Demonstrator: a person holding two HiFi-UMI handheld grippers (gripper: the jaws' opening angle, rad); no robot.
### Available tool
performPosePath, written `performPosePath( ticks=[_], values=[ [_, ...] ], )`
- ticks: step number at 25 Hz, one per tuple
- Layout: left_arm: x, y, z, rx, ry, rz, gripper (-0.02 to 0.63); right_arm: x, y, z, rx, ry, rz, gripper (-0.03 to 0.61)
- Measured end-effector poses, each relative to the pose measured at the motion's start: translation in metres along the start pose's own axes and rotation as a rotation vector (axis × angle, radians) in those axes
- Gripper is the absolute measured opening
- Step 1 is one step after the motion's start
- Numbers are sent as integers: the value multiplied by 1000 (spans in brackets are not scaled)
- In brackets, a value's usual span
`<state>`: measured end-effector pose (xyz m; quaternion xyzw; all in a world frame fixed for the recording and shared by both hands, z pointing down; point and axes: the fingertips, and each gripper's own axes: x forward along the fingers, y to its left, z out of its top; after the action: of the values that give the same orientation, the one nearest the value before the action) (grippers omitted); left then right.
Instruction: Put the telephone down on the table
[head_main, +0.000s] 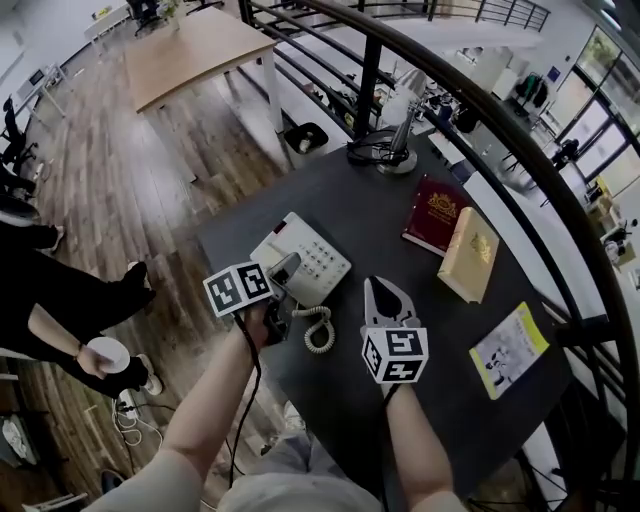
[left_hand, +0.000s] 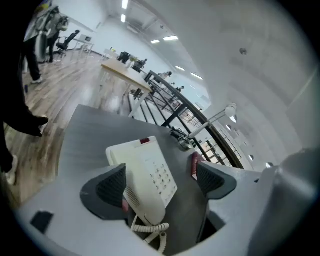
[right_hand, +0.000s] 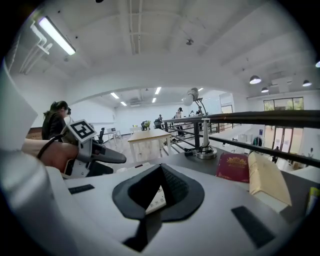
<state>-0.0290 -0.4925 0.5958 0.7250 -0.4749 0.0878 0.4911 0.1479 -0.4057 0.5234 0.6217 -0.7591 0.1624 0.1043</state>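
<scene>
Left gripper view: my left gripper (left_hand: 161, 170) gapes astride the handset (left_hand: 144, 210), its long axis running straight ahead between the jaws; the telephone (left_hand: 150, 160) rests on the table (left_hand: 85, 130), right gripper (right_hand: 161, 172) closed just right of it

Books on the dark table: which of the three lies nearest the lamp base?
The dark red book with the gold crest, next along from the lamp base. The cream book lies further along, and the yellow booklet furthest.
</scene>
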Motion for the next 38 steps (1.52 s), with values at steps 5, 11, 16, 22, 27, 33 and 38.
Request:
performPosePath(
  ticks=[5,11,16,22,27,33,38],
  values=[
    [-51,-47,16,219,-73,-73,448,-29,-19,32,-43,-50,-67,1],
    [-120,-88,37,347,-191,-136,242,-75,-30,78,-128,-106,-117,2],
    [-197,-137,58,472,-357,-187,86,-125,5,131,-183,-204,-56,1],
    [-291,-188,66,721,-583,-170,84,-184,69,186,-287,-344,34,2],
    [-345,-207,49,856,-696,-155,15,-231,108,209,-321,-443,74,2],
    [-369,-200,11,918,-696,-149,6,-267,136,193,-296,-468,91,2],
    [-375,-191,-23,871,-723,-202,5,-291,139,170,-188,-500,75,2]
  ],
)
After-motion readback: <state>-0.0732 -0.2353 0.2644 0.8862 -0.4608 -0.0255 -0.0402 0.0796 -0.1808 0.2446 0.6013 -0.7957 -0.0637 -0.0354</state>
